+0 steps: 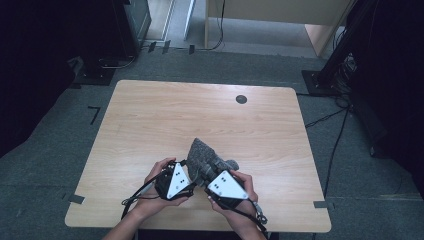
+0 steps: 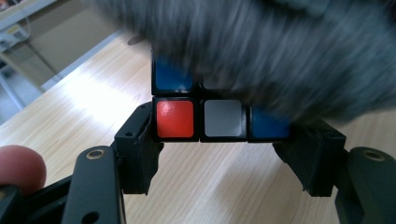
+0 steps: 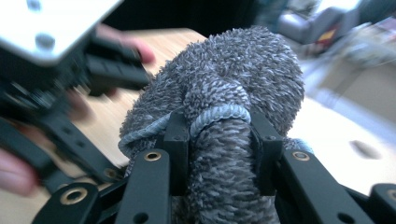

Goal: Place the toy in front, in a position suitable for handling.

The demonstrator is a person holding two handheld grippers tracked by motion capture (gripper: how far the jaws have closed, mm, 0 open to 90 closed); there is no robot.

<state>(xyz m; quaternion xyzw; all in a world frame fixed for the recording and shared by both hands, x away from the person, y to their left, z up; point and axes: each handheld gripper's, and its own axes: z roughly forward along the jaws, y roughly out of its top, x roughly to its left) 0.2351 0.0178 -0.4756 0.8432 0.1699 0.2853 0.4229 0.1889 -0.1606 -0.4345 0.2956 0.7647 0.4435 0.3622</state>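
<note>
A puzzle cube (image 2: 201,109) with red, grey and blue stickers is held between the jaws of my left gripper (image 2: 223,140), which is shut on it just above the table. A grey terry towel (image 1: 205,159) drapes over the cube's top, blurred in the left gripper view (image 2: 261,51). My right gripper (image 3: 219,144) is shut on a bunched fold of that towel (image 3: 224,93). In the high view my left gripper (image 1: 186,176) and my right gripper (image 1: 209,176) sit close together at the table's near middle, each held in a hand.
The wooden table (image 1: 165,115) has a dark round cable hole (image 1: 241,99) at its far right. Dark stands and cables line the floor around it. The other gripper (image 3: 46,70) and the hand holding it show at the left of the right gripper view.
</note>
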